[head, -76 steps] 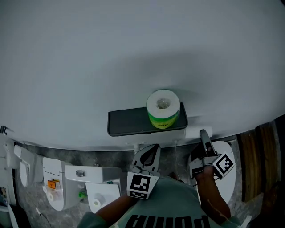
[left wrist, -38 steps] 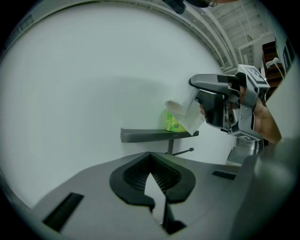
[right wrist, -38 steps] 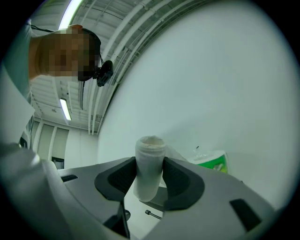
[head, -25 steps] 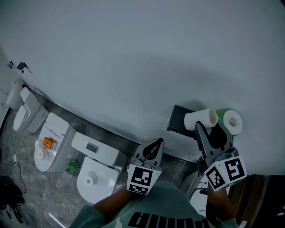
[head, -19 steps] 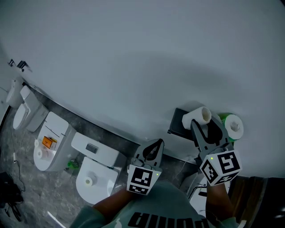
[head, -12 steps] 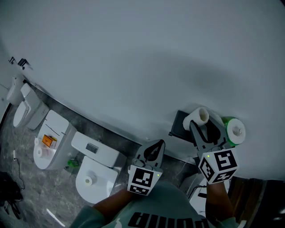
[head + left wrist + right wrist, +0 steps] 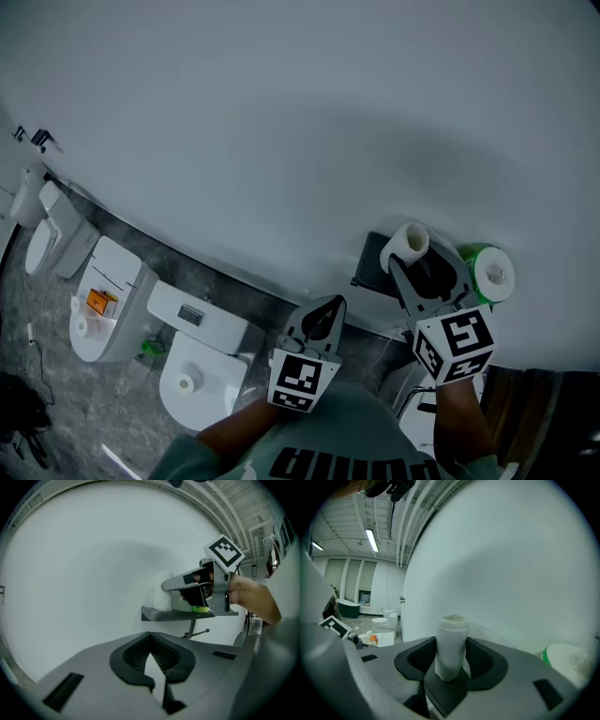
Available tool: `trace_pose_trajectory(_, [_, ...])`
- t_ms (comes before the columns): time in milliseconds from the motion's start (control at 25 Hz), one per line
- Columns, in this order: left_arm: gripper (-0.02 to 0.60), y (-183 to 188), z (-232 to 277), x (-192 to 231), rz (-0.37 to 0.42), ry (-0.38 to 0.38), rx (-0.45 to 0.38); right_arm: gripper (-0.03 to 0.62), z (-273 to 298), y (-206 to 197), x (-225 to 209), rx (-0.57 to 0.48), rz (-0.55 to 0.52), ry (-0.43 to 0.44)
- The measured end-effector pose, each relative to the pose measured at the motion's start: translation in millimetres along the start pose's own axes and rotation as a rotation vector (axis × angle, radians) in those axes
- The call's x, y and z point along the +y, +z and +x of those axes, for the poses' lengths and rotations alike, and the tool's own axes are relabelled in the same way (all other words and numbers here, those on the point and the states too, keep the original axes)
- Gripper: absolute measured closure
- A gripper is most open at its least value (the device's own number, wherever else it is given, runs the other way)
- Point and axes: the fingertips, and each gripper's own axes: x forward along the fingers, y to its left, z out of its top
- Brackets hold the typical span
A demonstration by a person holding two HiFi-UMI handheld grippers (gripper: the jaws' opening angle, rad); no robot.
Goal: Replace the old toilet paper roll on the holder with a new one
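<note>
My right gripper (image 7: 419, 269) (image 7: 450, 665) is shut on the old roll (image 7: 405, 242) (image 7: 450, 641), a thin white roll nearly used up. It holds the roll upright over the left end of the dark shelf (image 7: 368, 269) (image 7: 164, 615) on the white wall. In the left gripper view the roll's (image 7: 164, 591) lower end meets the shelf top. The new roll (image 7: 487, 274) (image 7: 568, 659), in a green wrapper, lies on the shelf just right of the gripper. A bare metal holder rod (image 7: 199, 633) sticks out under the shelf. My left gripper (image 7: 325, 305) (image 7: 157, 674) hangs back, shut and empty.
Several white toilets (image 7: 202, 375) stand on the grey floor along the wall to the left. One carries an orange box (image 7: 98, 301). A wooden strip (image 7: 553, 412) shows at the lower right. The wall above the shelf is bare.
My right gripper has sunk and shifted a little left with the old roll, which has turned from lying sideways to standing upright at the shelf. The left gripper has stayed put.
</note>
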Motion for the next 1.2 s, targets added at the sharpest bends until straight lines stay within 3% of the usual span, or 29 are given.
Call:
trace_pose_trajectory(680, [0.577, 4.7, -12.0, -23.1, 0.027, -0.057, -0.014, 0.373, -57.4, 13.5, 3.2, -0.103, 0.072, -0.086])
trace_pose_trajectory(1200, [0.577, 11.0, -14.6, -65.9, 0.076, -0.134, -0.047, 0.375, -131.3, -25.0, 1.4, -0.159, 0.128, -0.251])
